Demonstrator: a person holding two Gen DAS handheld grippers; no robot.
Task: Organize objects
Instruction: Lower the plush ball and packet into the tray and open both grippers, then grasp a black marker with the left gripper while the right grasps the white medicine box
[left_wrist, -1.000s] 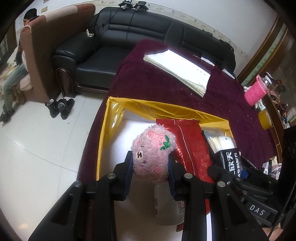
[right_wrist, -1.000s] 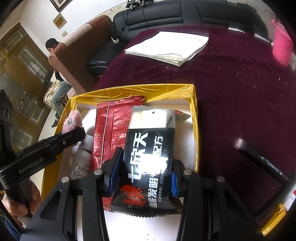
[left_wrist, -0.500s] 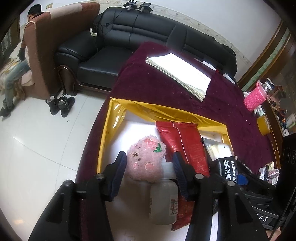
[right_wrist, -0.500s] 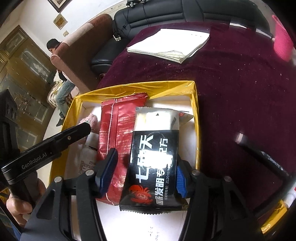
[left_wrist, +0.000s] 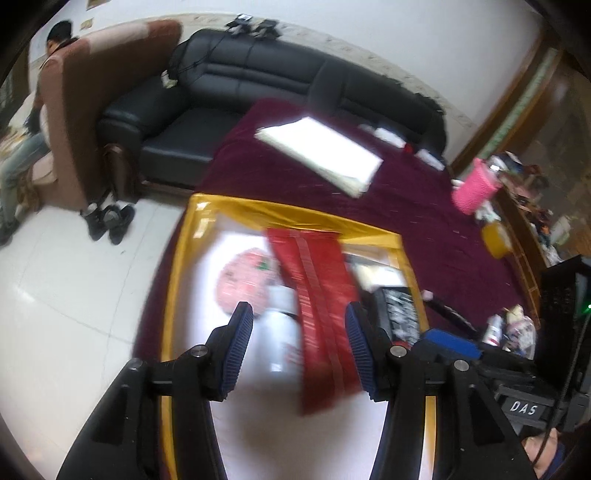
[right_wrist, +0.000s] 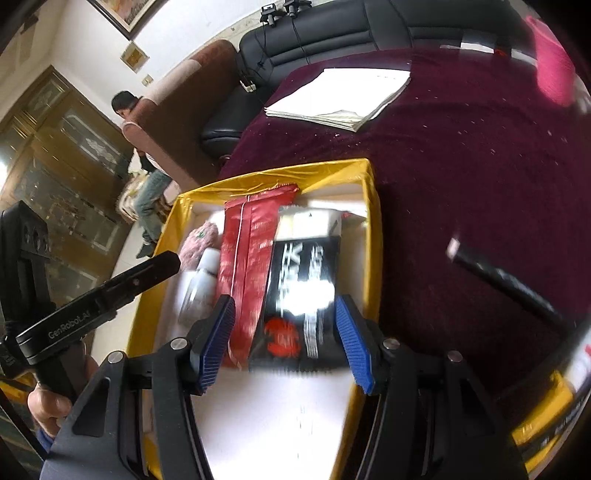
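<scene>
Yellow-walled box (right_wrist: 373, 229) on a maroon tablecloth (right_wrist: 461, 177) holds a fuzzy pink plush (left_wrist: 245, 282), white plastic bottle (left_wrist: 279, 332), glossy red pouch (right_wrist: 249, 258) and black packet (right_wrist: 306, 295). Both the left gripper (left_wrist: 297, 349) and right gripper (right_wrist: 284, 341) hang open, empty. Placing looks finished; next likely means fetching another item.

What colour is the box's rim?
Yellow-gold rim, clearest in the right wrist view.

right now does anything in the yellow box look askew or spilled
Nothing spilled. In the yellow box, the red packet lies slanted, its edge under the black packet, and the white bottle lies on its side against the pink plush toy.
</scene>
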